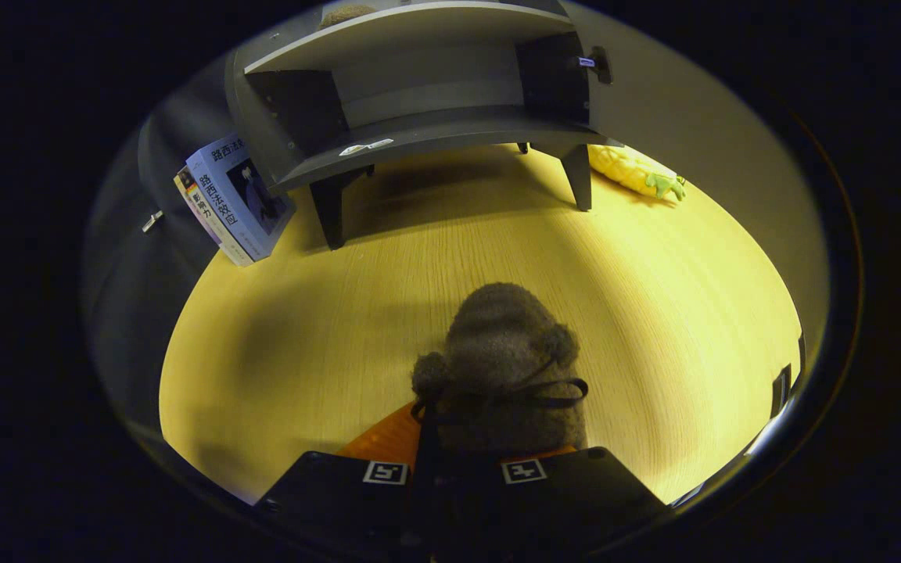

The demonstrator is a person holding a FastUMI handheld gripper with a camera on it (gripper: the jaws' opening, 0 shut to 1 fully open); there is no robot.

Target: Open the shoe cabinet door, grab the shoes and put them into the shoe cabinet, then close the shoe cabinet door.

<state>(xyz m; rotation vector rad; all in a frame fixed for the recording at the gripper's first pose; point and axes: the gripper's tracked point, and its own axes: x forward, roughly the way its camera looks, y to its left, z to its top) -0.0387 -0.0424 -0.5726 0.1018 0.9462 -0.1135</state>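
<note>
We see the shoe cabinet (419, 117) standing on short dark legs at the far end of the wooden table (278, 344), well beyond the fingers. Its front is open and the door (677, 117) swings out to the right side. The lower compartment looks bare apart from a small pale sticker on the front lip of its floor. On the cabinet's top edge sits something brownish that is cut off, and we cannot tell what it is.

Our gripper (462, 461) holds a fuzzy brown shoe (505, 367) with a dark lace. The shoe sits between the two fingers, close together on its heel end, its toe pointing toward the cabinet. The contact itself is hidden under the dark finger blocks, so we judge the hold from the narrow gap and the shoe's position.

A stack of books (235, 199) leans just left of the cabinet. A yellow corn-shaped toy (634, 170) lies to the cabinet's right, partly behind a leg. Dark objects beyond the table's right rim are too clipped to identify.
</note>
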